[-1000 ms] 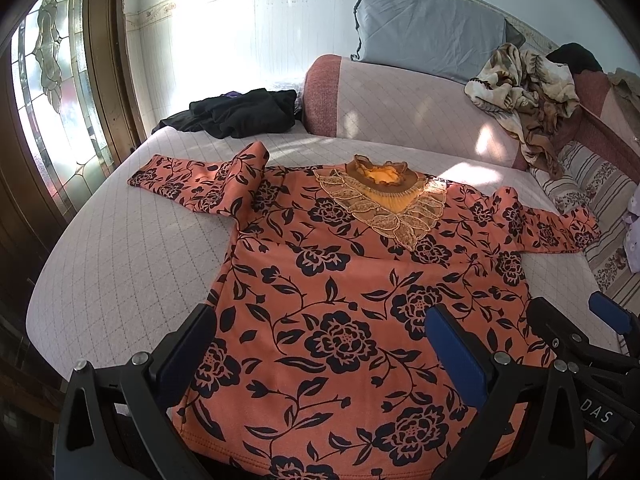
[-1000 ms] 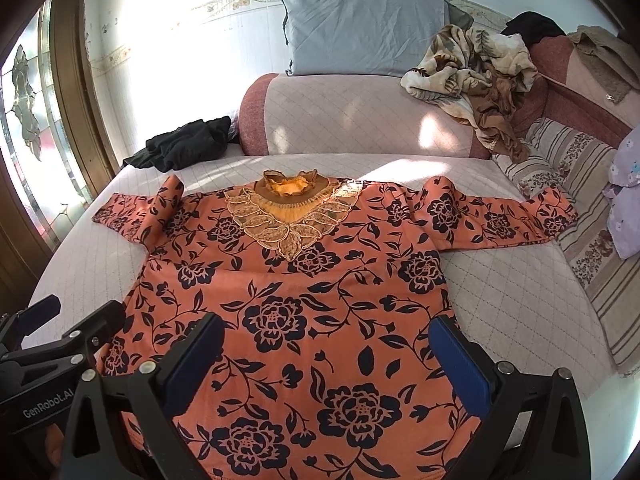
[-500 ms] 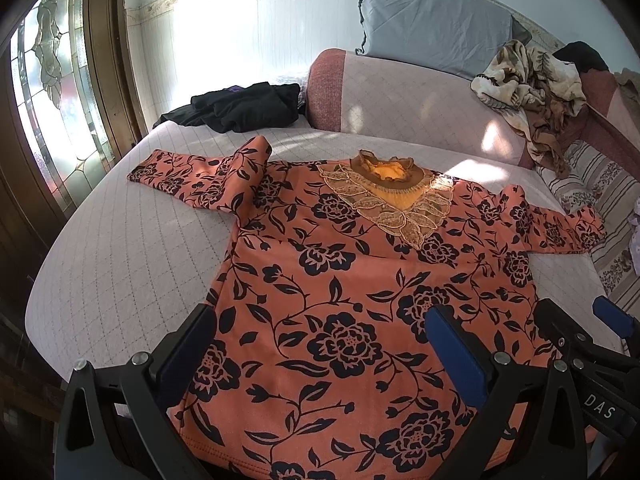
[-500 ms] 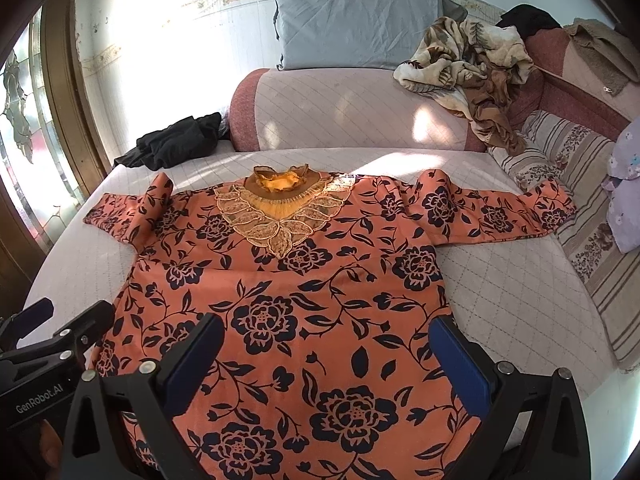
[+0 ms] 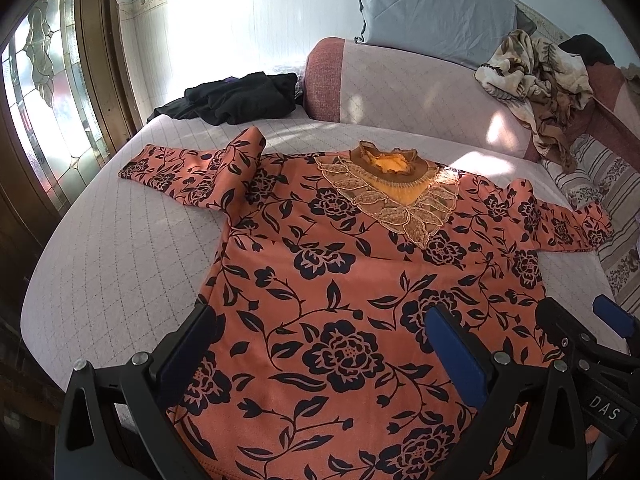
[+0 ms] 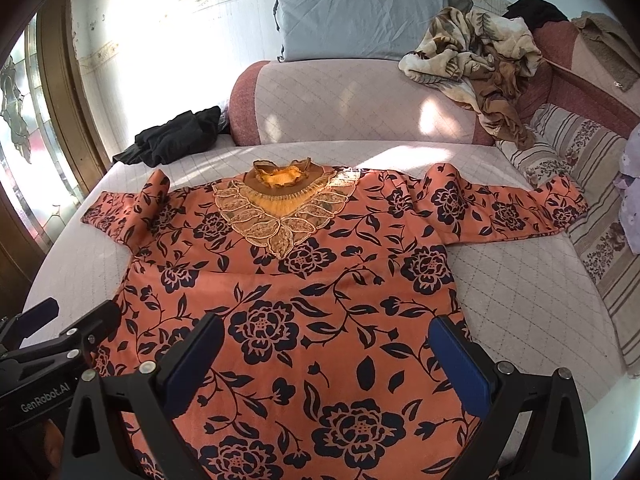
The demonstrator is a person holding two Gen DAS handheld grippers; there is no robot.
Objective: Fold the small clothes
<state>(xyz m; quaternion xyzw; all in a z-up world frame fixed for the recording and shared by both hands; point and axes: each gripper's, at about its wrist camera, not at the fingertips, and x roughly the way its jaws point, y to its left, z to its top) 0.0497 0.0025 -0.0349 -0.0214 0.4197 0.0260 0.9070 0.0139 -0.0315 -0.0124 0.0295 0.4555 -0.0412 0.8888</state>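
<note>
An orange long-sleeved top with black flowers [image 5: 344, 280] lies flat, face up, on the pale quilted bed [image 5: 120, 248], with a lace collar [image 5: 396, 196] at the far end. Its left sleeve is partly folded over near the shoulder; its right sleeve lies stretched out. It also shows in the right wrist view [image 6: 304, 288]. My left gripper [image 5: 320, 344] is open and empty above the hem's left half. My right gripper [image 6: 326, 352] is open and empty above the hem's right half. Each gripper shows at the edge of the other's view.
A black garment [image 5: 240, 96] lies at the bed's far left corner. A pink headrest [image 6: 360, 104] bears a grey pillow [image 6: 360, 12] and a crumpled beige floral blanket [image 6: 476, 56]. Striped cushions [image 6: 580, 184] line the right side. A stained-glass window [image 5: 48, 112] is at left.
Both grippers have moved forward a little over the top's hem, still open. The top has not moved.
</note>
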